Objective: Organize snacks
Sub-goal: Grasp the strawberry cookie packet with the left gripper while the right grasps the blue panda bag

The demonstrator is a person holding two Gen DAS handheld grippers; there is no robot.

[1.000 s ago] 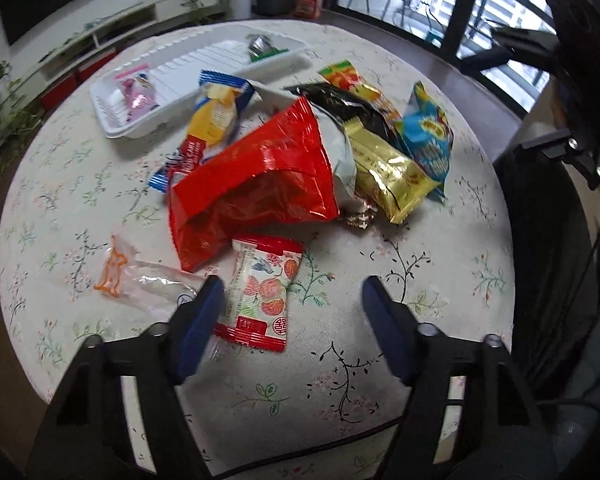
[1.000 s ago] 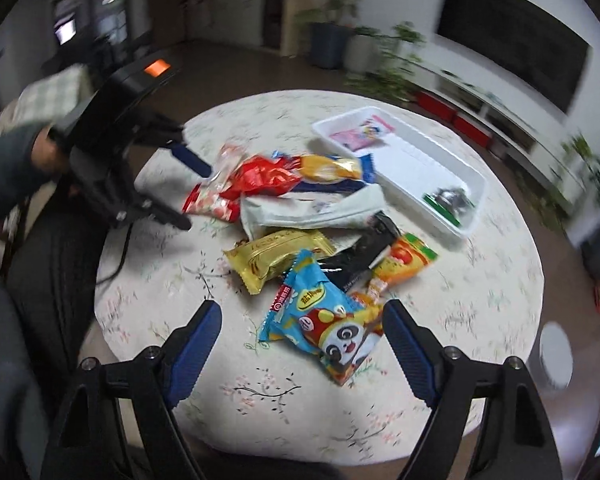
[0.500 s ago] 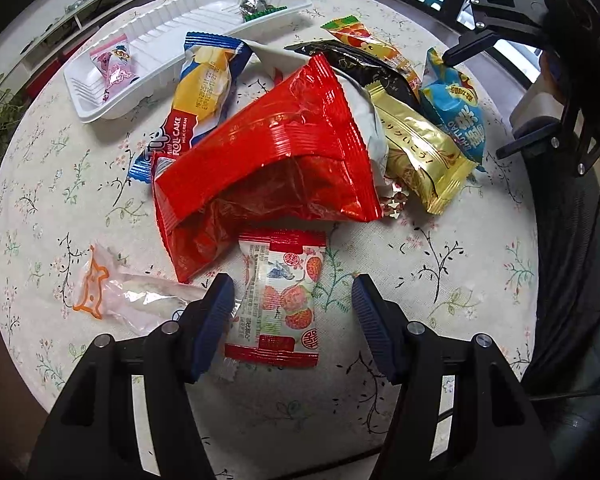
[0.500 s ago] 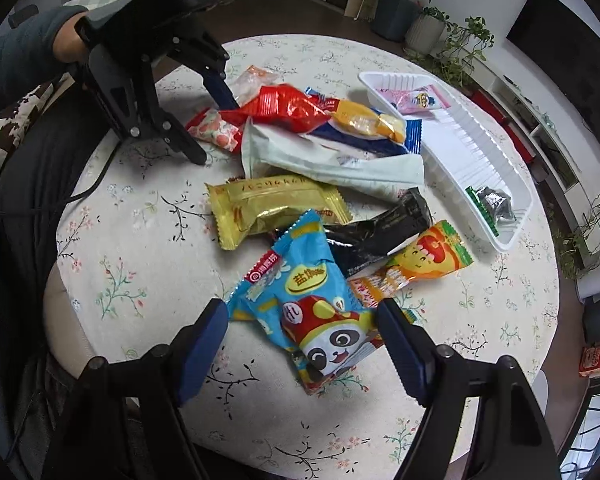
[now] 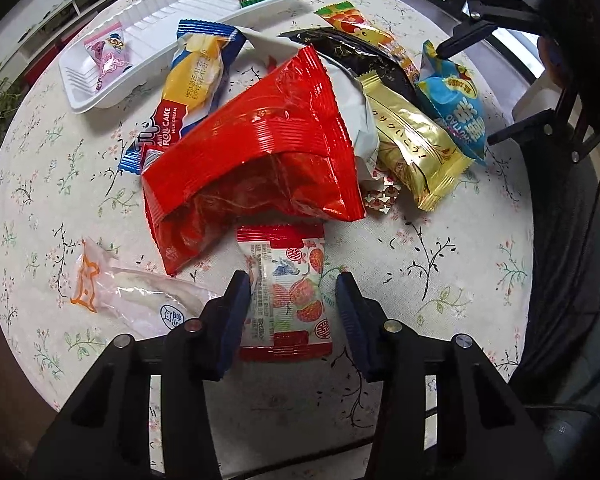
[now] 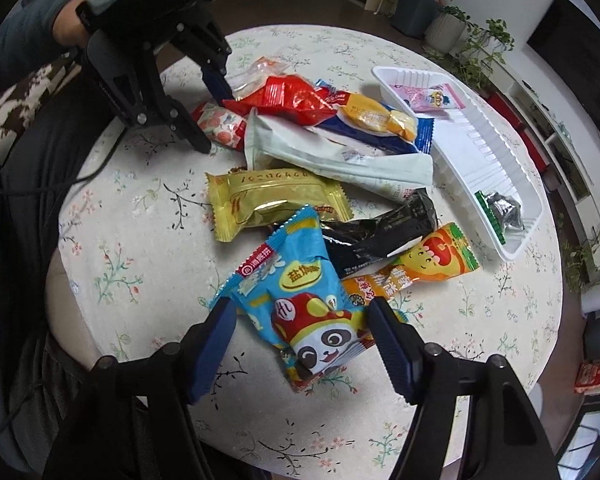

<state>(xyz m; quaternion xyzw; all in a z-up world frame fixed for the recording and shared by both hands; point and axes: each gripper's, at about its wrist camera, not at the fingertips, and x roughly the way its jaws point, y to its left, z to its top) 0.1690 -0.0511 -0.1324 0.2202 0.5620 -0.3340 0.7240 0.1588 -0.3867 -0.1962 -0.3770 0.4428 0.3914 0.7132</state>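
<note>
While both tongs gape, left tongs (image 5: 290, 300) straddle the strawberry packet (image 5: 288, 296)

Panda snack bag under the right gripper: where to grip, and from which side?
Grip the blue panda bag across its puffed middle, coming straight down from above. It lies flat on the tablecloth, near end free, far end overlapping the black wrapper. The right gripper is open and straddles it, so closing there probably catches the pouch alone.
</note>
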